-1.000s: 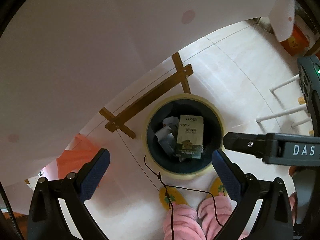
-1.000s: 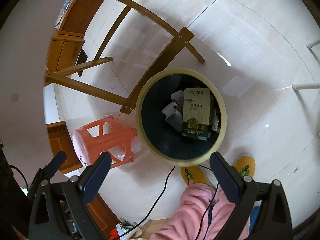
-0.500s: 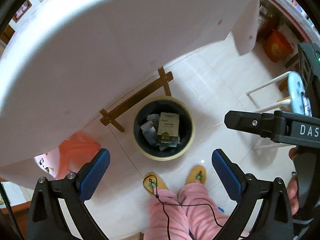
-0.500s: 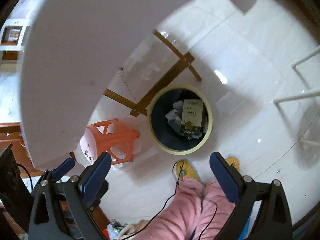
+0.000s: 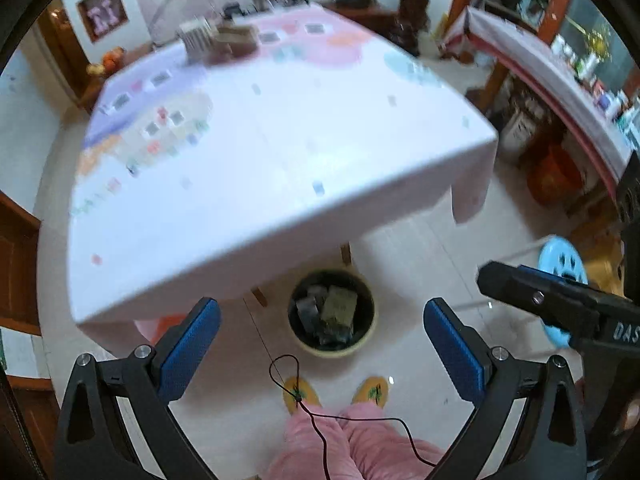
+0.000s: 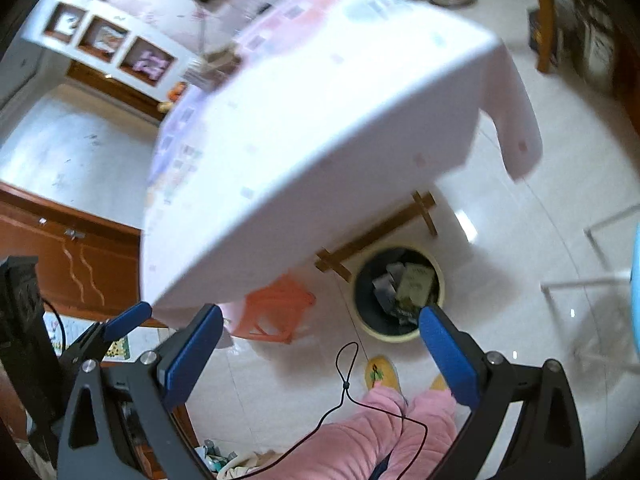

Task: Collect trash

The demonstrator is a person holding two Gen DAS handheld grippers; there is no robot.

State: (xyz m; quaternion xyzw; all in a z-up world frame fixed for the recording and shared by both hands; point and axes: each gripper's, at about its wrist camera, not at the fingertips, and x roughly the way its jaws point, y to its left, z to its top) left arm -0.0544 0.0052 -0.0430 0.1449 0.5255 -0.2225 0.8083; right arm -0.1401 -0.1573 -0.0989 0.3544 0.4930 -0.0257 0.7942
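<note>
Both grippers hang high above the floor with their blue-padded jaws spread wide and nothing between them: the left gripper (image 5: 322,336) and the right gripper (image 6: 320,344) are each released. Far below, on the pale tiles, sits the round trash bin (image 5: 370,322) with its cream rim, just in front of the person's yellow slippers (image 5: 300,390) and pink trouser legs (image 5: 352,444). Inside the bin lies a greenish carton (image 5: 340,306) beside some grey crumpled packets (image 5: 306,308) (too blurred to read any print). From the right wrist camera the bin (image 6: 440,280) appears just past the tip of that gripper's right-hand pad, with an orange plastic stool (image 6: 276,312) near it under the table's edge. The table (image 5: 260,152), draped in a white patterned cloth, fills the upper view, with a blurred box (image 5: 236,40) at its far end. A light blue stool (image 5: 560,264) stands off to the right.
</note>
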